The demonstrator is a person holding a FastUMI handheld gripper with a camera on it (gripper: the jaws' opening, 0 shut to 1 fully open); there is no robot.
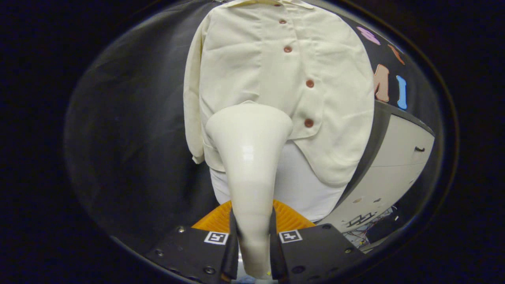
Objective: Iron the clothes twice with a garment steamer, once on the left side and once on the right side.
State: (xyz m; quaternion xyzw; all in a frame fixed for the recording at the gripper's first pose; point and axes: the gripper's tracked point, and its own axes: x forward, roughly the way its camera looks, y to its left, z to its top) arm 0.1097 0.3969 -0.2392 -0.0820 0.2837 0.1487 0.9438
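Observation:
A cream button-up shirt with several dark red buttons hangs against the black cloth wall, over a white underlayer. My gripper is shut on the handle of a cream garment steamer, both fingers pressing its sides. The steamer's wide head points up and rests against the shirt's lower left panel, left of the button line. The head hides part of the shirt hem.
A pale cabinet with a dark handle stands to the right of the shirt. An orange ribbed object lies just beyond the fingers, behind the steamer. Loose wires lie at the cabinet's foot.

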